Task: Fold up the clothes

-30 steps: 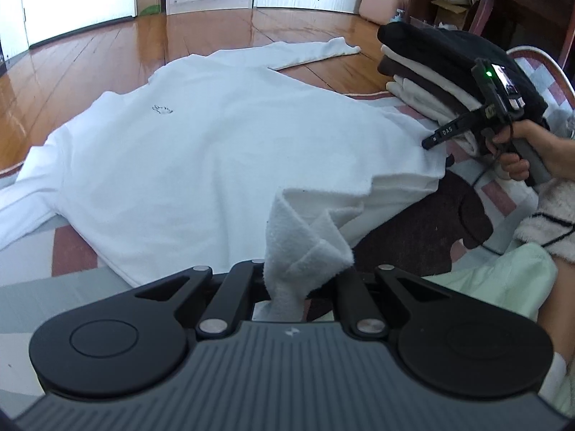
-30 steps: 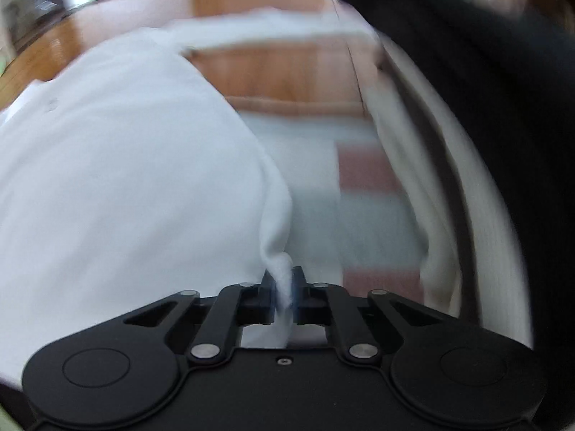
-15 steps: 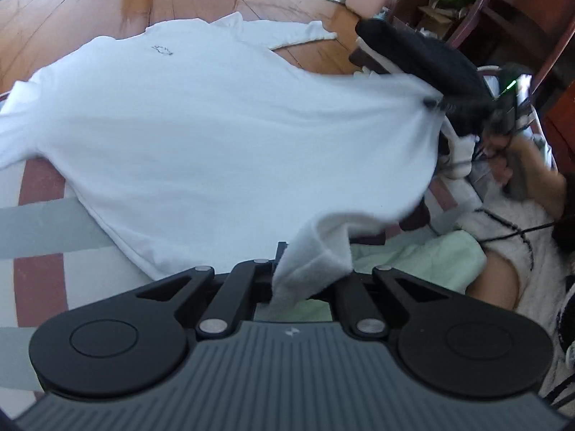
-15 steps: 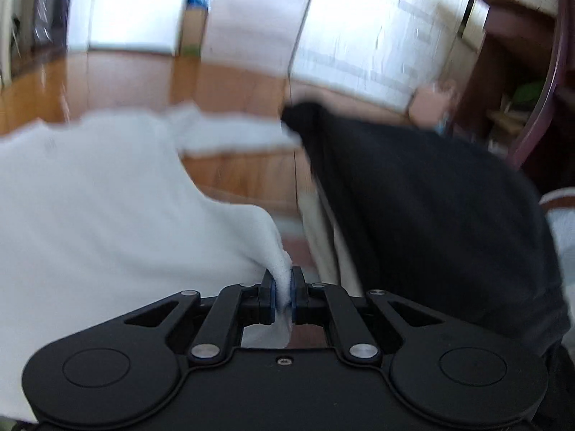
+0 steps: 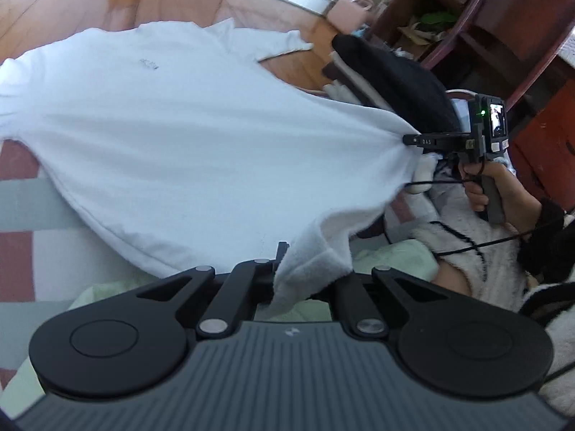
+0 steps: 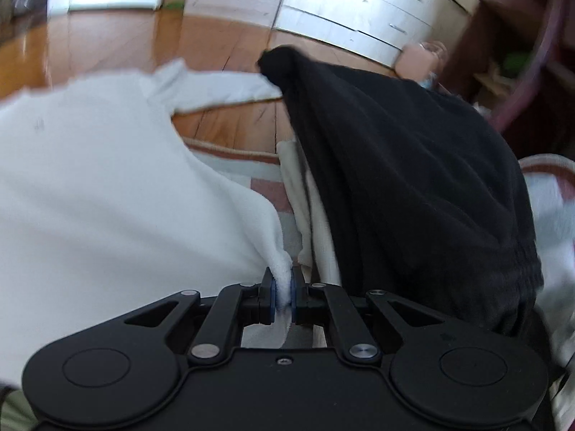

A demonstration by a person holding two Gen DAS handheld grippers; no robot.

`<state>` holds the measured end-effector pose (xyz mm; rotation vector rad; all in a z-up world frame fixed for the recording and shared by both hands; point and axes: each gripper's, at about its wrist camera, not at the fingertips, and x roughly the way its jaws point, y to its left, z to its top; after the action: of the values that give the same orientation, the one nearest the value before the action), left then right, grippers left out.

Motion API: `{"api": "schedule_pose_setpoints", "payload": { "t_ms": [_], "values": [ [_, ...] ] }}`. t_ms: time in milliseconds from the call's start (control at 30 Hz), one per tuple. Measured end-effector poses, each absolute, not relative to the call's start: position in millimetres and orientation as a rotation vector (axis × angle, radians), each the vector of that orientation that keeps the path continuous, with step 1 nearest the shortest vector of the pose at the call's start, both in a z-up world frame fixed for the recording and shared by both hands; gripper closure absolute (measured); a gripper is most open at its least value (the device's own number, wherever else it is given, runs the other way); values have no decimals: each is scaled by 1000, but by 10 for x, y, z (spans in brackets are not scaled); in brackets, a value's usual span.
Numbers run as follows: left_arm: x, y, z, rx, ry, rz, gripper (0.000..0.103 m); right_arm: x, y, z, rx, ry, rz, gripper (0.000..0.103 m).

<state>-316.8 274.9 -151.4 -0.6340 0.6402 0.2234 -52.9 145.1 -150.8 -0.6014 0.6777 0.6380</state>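
A white long-sleeved shirt [image 5: 187,136] lies spread over a checked rug, its near hem raised and pulled taut. My left gripper [image 5: 305,280] is shut on one bottom corner of the hem, and the cloth hides its fingertips. My right gripper [image 6: 283,287] is shut on the other bottom corner of the white shirt [image 6: 107,194], the fabric pinched between blue pads. In the left wrist view the right gripper [image 5: 413,140] shows at the right, held by a hand [image 5: 478,186], with the shirt stretched to it.
A stack of folded clothes topped by a black garment [image 6: 413,165] sits right of the shirt, also the black garment [image 5: 395,79]. The checked rug [image 5: 21,208] lies on a wooden floor [image 6: 125,36]. Dark wooden furniture [image 5: 503,36], a pink bag [image 5: 348,10] and white drawers [image 6: 359,3] stand behind.
Both grippers have lifted the shirt's hem off the rug and pulled it taut between them. The views tilted, and the right gripper rose beside the black stack.
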Motion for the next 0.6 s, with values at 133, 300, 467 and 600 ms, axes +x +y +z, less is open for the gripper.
{"api": "schedule_pose_setpoints", "payload": {
  "t_ms": [133, 300, 467, 600],
  "values": [
    [-3135, 2765, -1609, -594, 650, 225, 100, -659, 1637, -1739, -842, 542, 609, 96],
    [-3241, 3049, -1592, -657, 604, 290, 100, -504, 1486, -1265, -561, 670, 711, 96],
    [-3379, 3379, -992, -628, 539, 333, 100, -795, 1541, -524, -517, 428, 790, 96],
    [-3437, 3468, -941, -716, 612, 318, 100, -869, 1406, -723, -606, 572, 798, 96]
  ]
}}
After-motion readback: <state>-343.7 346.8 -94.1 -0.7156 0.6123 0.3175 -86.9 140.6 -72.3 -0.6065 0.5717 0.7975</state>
